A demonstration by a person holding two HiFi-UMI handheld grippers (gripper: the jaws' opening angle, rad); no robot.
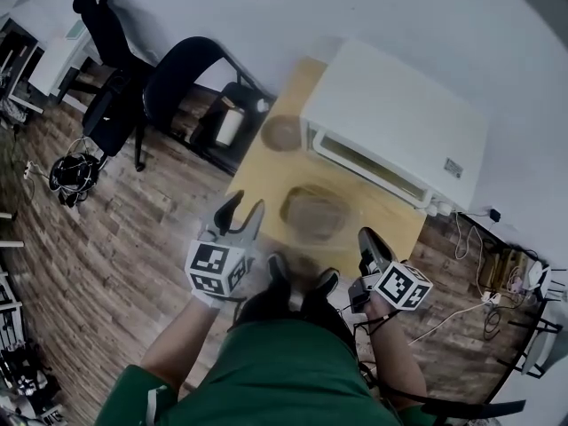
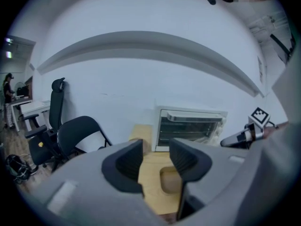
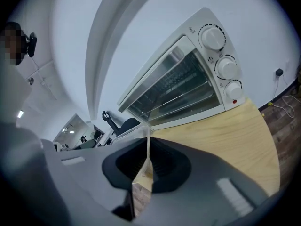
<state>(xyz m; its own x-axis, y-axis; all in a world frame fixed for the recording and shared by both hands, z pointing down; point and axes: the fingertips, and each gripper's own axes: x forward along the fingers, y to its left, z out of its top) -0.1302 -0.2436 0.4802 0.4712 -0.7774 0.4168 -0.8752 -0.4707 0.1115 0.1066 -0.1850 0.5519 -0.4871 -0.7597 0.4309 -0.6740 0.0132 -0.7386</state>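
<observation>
Head view: my claws hover over the near edge of the worktop (image 1: 262,180), left claw (image 1: 244,204) spread wide and empty, right claw (image 1: 367,238) clenched on nothing; brown dish (image 1: 315,213) lies just ahead, before the toaster oven (image 1: 399,118), so I'd approach low, square to its rim.

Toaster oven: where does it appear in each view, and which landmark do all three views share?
Head view: toaster oven at upper right, on the wooden table.
Left gripper view: just right of centre, door facing the camera.
Right gripper view: upper right, tilted.
Shared landmark: the wooden table under it.
</observation>
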